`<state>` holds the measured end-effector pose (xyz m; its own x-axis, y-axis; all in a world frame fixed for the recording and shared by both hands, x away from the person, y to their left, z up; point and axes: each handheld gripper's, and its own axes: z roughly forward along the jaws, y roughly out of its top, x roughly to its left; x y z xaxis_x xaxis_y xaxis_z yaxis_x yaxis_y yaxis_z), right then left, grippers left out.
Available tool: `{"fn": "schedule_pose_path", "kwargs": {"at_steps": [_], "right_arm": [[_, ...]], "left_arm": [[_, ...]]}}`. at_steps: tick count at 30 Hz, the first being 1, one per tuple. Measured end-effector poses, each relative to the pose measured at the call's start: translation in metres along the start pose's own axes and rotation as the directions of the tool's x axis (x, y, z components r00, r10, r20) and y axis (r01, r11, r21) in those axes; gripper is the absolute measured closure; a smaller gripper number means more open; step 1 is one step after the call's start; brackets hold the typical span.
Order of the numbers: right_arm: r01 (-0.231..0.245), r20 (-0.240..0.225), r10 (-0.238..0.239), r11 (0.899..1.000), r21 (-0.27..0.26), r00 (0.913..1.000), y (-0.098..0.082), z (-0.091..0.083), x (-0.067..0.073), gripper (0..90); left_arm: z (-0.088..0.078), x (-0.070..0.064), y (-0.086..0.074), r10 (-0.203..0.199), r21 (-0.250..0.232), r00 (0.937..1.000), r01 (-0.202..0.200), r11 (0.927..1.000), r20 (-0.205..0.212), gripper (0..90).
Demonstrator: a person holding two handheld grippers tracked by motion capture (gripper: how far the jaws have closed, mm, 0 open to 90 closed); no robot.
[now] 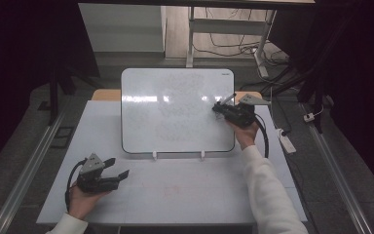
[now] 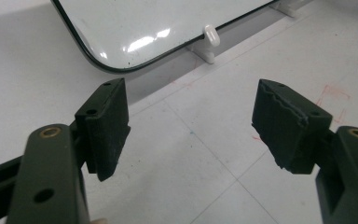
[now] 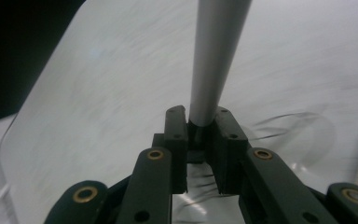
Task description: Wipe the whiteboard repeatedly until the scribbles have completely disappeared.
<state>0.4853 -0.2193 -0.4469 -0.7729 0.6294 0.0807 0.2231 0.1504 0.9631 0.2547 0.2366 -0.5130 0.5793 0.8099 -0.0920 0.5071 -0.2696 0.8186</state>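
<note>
R gripper (image 1: 220, 108) clamps grey marker (image 3: 214, 60) at whiteboard (image 1: 175, 109) far-right; long axis points away from gripper onto board. L gripper (image 1: 116, 168) wide, idle near-left on counter (image 1: 185, 190).

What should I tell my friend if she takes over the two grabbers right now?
Right gripper: shut on a grey marker, held over the right side of the whiteboard.
Left gripper: open, holding nothing, low over the table in front of the board's left corner.
Done: faint, smudgy marks cover the board.
Left: I cannot tell how much more work the board needs; keep the marker clamped.
</note>
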Motion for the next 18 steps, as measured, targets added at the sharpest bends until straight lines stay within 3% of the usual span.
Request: {"fn": "schedule_pose_path", "kwargs": {"at_steps": [1,2,3,4,6,7,8,9,10,12,13,14,15,16,18], "right_arm": [[0.029,0.007,-0.029,1.0,0.01,0.9996,0.002,0.0,0.0,78.0],[0.029,0.007,-0.029,1.0,0.01,0.9996,0.002,0.0,0.0,78.0],[0.003,0.082,0.001,0.999,-0.038,0.9966,0.009,-0.007,-0.012,78.0],[0.003,0.082,0.001,0.999,-0.038,0.9966,0.009,-0.007,-0.012,78.0],[-0.055,0.134,0.068,0.994,-0.098,0.9887,0.016,-0.017,-0.031,78.0],[-0.082,0.138,0.097,0.99,-0.113,0.9857,0.017,-0.021,-0.037,78.0],[-0.082,0.135,0.097,0.99,-0.112,0.9861,0.017,-0.021,-0.037,78.0],[-0.068,0.121,0.079,0.993,-0.092,0.9895,0.016,-0.018,-0.033,78.0],[-0.027,0.056,0.028,0.999,-0.032,0.998,0.01,-0.011,-0.019,78.0],[0.001,0.045,0.0,1.0,-0.016,0.999,0.008,-0.008,-0.015,78.0],[0.013,0.048,-0.013,1.0,-0.008,0.9988,0.009,-0.008,-0.015,78.0],[-0.008,0.098,0.012,0.999,-0.046,0.9951,0.014,-0.012,-0.024,78.0],[-0.008,0.098,0.012,0.999,-0.046,0.9951,0.014,-0.012,-0.024,78.0],[-0.025,0.133,0.035,0.997,-0.072,0.9905,0.018,-0.016,-0.031,78.0],[-0.066,0.151,0.082,0.992,-0.104,0.9852,0.023,-0.02,-0.041,78.0]], "left_arm": [[0.0,0.0,0.0,0.001,0.001,1.0,-0.001,1.0,0.0,28.1],[0.0,-0.001,0.0,0.002,0.0,1.0,-0.002,1.0,0.002,28.1],[-0.001,-0.002,0.0,0.004,-0.001,1.0,-0.004,1.0,0.0,28.1],[-0.002,-0.002,0.0,0.004,-0.005,1.0,-0.004,1.0,-0.001,28.1],[-0.003,-0.002,0.0,0.002,-0.01,1.0,-0.002,0.9999,-0.002,28.1],[-0.003,-0.001,0.0,0.001,-0.01,1.0,-0.001,0.9999,-0.003,28.1],[-0.003,-0.001,0.0,-0.001,-0.011,1.0,0.001,0.9999,-0.001,28.2],[-0.002,0.0,0.0,-0.002,-0.009,1.0,0.002,1.0,-0.002,28.2],[-0.002,0.0,0.0,-0.003,-0.008,1.0,0.003,1.0,-0.001,28.2],[-0.001,0.001,0.0,-0.004,-0.006,1.0,0.004,1.0,0.001,28.1],[-0.001,0.0,0.0,-0.002,-0.004,1.0,0.002,1.0,0.001,28.1],[-0.001,0.0,0.0,0.0,-0.003,1.0,0.0,1.0,-0.002,28.1],[-0.002,-0.001,0.0,0.001,-0.005,1.0,-0.001,1.0,-0.002,28.1],[-0.003,-0.002,0.0,0.001,-0.007,1.0,-0.001,1.0,-0.002,28.1],[-0.004,-0.002,0.0,0.001,-0.011,1.0,-0.001,0.9999,-0.003,28.1]]}}
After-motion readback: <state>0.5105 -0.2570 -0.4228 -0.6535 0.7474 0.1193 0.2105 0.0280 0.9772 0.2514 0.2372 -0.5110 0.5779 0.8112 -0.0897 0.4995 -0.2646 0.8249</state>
